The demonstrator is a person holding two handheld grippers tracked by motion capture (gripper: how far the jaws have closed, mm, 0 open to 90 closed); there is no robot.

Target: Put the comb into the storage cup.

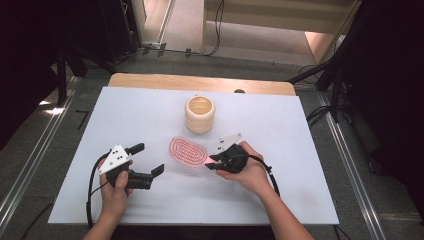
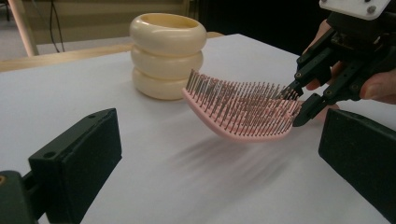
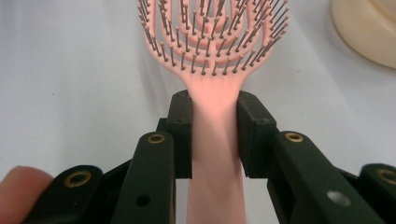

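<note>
White table (image 1: 280, 195), right tool (image 1: 214, 161) gripping pink hairbrush (image 1: 187, 150) handle, head toward left tool (image 1: 150, 161), seemingly agape

High view: overhead, facing forward. Gripper views: low, close along jaws. Shared: pink brush (image 2: 243, 112), cream holder (image 1: 200, 114).

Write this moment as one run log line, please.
right gripper: shut on brush handle, brush lifted off table | left gripper: open, holding nothing | cup: upright behind brush

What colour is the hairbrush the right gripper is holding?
Pink, handle and head alike. The hairbrush shows best in the right gripper view, clamped in the right gripper.
</note>
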